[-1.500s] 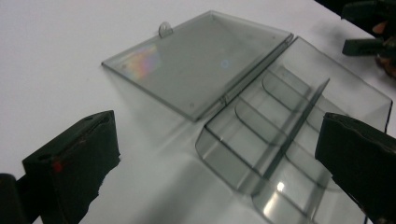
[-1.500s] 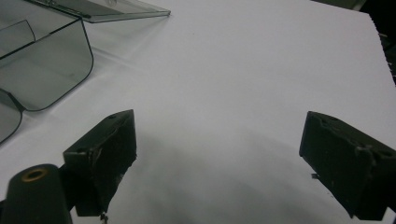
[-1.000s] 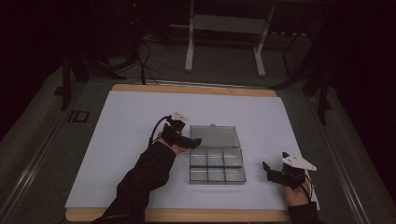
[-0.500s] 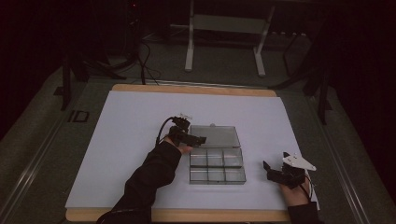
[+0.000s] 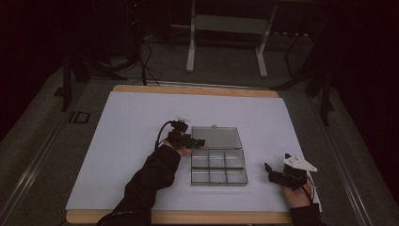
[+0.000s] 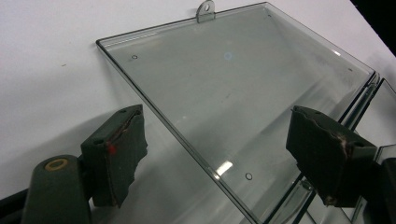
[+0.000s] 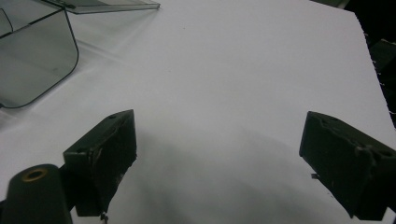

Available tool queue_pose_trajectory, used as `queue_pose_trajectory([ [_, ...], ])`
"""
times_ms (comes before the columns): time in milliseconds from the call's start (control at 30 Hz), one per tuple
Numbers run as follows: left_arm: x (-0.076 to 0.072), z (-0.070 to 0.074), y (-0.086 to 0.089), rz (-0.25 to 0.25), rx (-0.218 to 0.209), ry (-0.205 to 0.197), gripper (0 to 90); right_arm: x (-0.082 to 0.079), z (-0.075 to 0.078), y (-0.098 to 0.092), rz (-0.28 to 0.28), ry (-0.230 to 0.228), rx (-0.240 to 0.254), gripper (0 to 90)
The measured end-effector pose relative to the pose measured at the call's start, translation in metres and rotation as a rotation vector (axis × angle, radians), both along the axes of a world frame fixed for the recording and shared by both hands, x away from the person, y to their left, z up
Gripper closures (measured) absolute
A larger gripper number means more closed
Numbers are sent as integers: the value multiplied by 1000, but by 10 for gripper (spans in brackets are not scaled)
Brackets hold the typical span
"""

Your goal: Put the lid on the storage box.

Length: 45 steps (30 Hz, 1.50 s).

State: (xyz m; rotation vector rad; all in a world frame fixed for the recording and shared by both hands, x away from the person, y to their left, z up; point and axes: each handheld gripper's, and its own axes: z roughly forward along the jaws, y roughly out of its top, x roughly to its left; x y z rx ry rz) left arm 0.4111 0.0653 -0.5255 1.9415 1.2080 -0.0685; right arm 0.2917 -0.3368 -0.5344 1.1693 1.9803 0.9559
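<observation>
Clear plastic is what the work turns on: in the high view a compartment box (image 5: 219,168) is seen on the white sheet (image 5: 127,136) near the middle of the table, its lid (image 5: 216,137) folded back flat on the far side and its six compartments apparently empty. The left gripper (image 5: 200,141) is held at the lid's left edge, while the right gripper (image 5: 268,168) is kept well apart, to the right of the box near the sheet's corner. In the left gripper view the lid (image 6: 233,93) is seen lying open, its small hanging tab (image 6: 205,9) at the far edge; the jaws are spread wide, one outside the lid's near edge and one over it by the hinge, and nothing is clamped. In the right gripper view the jaws are likewise spread over bare sheet, with a rounded corner of the box (image 7: 37,60) at the upper left. The opening can be judged done; whether the box is to be filled or closed cannot be told, and either step is left.
</observation>
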Motion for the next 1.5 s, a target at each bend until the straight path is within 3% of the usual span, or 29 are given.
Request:
queue_pose_trajectory([
  [167,1,0,3,-6,-7,5,262,1,0,0,1,3,-6,110],
  [333,1,1,11,-4,-21,-5,421,2,0,1,-3,14,-12,109],
  [433,3,-1,12,-7,-47,36,408,2,0,2,-1,17,-15,110],
  [533,3,-3,8,-10,-61,54,316,2,-1,2,0,17,-26,110],
  [667,6,-7,7,-29,-117,98,325,2,-1,3,0,18,-29,110],
  [967,1,2,7,-56,-109,23,446,2,0,4,-20,18,-38,110],
  [1133,-1,6,12,-75,-115,-20,543,7,2,3,-44,48,-22,110],
  [1367,-3,10,16,-83,-124,-55,637,14,18,10,-9,49,21,142],
  [1500,-5,12,19,-89,-140,-65,672,20,36,27,45,21,35,145],
])
